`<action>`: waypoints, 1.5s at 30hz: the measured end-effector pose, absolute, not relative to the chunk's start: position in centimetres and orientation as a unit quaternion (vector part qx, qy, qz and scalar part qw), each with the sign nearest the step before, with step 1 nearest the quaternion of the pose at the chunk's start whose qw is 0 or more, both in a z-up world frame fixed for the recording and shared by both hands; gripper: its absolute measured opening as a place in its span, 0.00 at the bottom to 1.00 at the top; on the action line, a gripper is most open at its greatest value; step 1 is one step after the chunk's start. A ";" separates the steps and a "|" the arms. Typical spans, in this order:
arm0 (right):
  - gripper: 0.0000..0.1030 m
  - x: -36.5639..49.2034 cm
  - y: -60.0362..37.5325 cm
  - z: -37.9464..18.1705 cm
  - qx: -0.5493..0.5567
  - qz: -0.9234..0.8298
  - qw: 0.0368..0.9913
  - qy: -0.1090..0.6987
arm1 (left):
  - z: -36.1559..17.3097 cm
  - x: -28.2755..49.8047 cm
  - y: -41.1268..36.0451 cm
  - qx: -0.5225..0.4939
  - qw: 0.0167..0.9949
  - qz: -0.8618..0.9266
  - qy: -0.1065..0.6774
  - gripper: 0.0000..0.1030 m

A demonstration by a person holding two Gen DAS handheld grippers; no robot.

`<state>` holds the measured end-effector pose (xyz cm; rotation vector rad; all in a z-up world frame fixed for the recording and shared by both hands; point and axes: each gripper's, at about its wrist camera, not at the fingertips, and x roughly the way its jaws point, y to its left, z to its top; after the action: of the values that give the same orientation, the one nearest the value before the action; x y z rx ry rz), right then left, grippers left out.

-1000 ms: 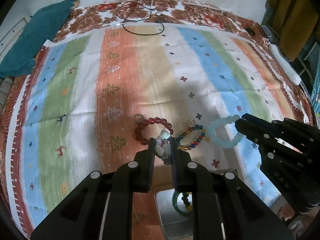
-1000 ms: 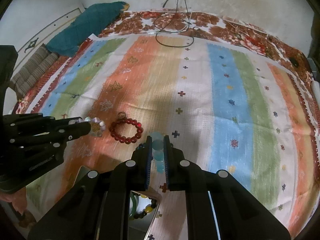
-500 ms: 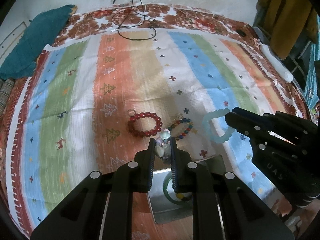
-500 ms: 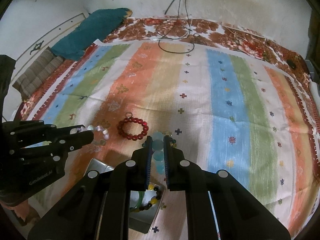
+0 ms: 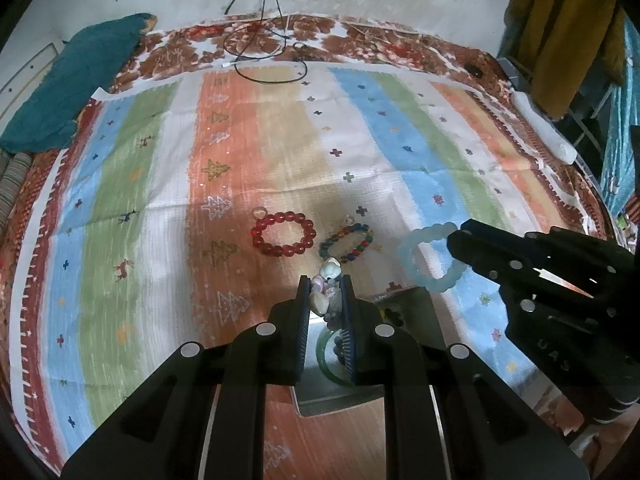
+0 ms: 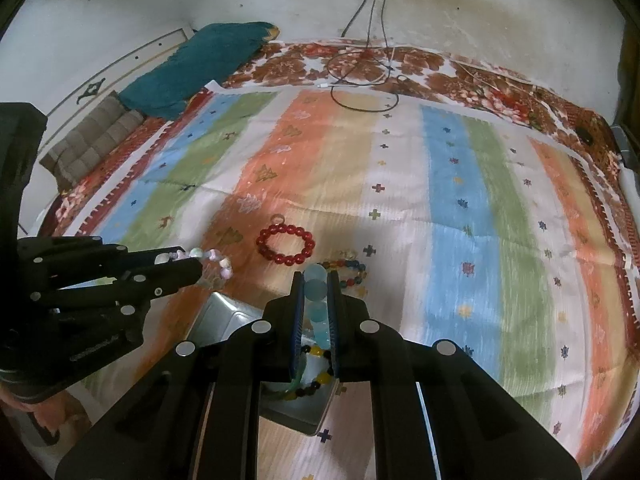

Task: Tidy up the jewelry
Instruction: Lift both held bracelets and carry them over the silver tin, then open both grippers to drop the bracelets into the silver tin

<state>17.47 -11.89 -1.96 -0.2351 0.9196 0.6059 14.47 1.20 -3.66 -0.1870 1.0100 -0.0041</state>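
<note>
My left gripper (image 5: 326, 280) is shut on a pale pastel bead bracelet (image 5: 329, 271), held above the metal box (image 5: 424, 308); it also shows in the right wrist view (image 6: 208, 264). My right gripper (image 6: 316, 280) is shut on a light-blue bead bracelet (image 6: 316, 292), which hangs as a ring in the left wrist view (image 5: 416, 256). The box (image 6: 224, 316) lies under both grippers and holds a green bangle (image 5: 324, 356) and a dark-and-yellow bead bracelet (image 6: 316, 380). A red bead bracelet (image 5: 284, 234) and a multicolour bead bracelet (image 5: 348, 242) lie on the striped cloth (image 5: 168, 200).
A teal cushion (image 5: 76, 80) lies at the far left. Black cables (image 5: 264, 52) lie at the cloth's far edge. A yellow garment (image 5: 560, 32) hangs at the far right, with a white roll (image 5: 544, 128) below it.
Both grippers have drawn back toward me and risen with their bracelets, so the metal box now shows beneath them. The red and multicolour bracelets stay on the cloth.
</note>
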 end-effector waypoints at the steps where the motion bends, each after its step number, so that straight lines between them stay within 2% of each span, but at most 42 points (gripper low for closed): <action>1: 0.12 17.3 -12.0 -1.9 -0.111 0.287 0.846 0.436 | -3.6 14.1 1.1 -0.091 0.872 -0.003 0.482 0.13; 16: 0.12 14.9 -13.0 -2.1 -0.116 0.294 0.843 0.435 | -3.0 10.4 0.1 -0.090 0.880 -0.016 0.465 0.14; 29: 0.12 14.2 -13.0 -2.5 -0.120 0.303 0.835 0.443 | -2.8 10.1 -0.1 -0.089 0.880 -0.017 0.467 0.15; 32: 0.15 14.6 -13.2 -2.6 -0.121 0.289 0.840 0.443 | -2.9 10.3 0.3 -0.091 0.879 -0.001 0.468 0.21; 33: 0.22 14.8 -13.4 -2.5 -0.120 0.283 0.842 0.444 | -2.9 10.3 0.4 -0.094 0.879 0.002 0.468 0.21; 35: 0.28 15.0 -13.7 -2.6 -0.116 0.275 0.843 0.448 | -3.0 10.3 0.9 -0.100 0.878 0.012 0.469 0.23; 41: 0.30 16.0 -14.1 -3.0 -0.111 0.260 0.841 0.461 | -3.2 10.5 2.0 -0.114 0.875 0.026 0.470 0.29; 45: 0.36 16.6 -14.1 -3.3 -0.109 0.255 0.839 0.468 | -3.6 11.0 2.6 -0.115 0.872 0.037 0.475 0.36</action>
<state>16.59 -14.12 -3.28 -0.2306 0.9889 0.5387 10.97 2.63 -3.58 -0.2394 0.9922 0.0776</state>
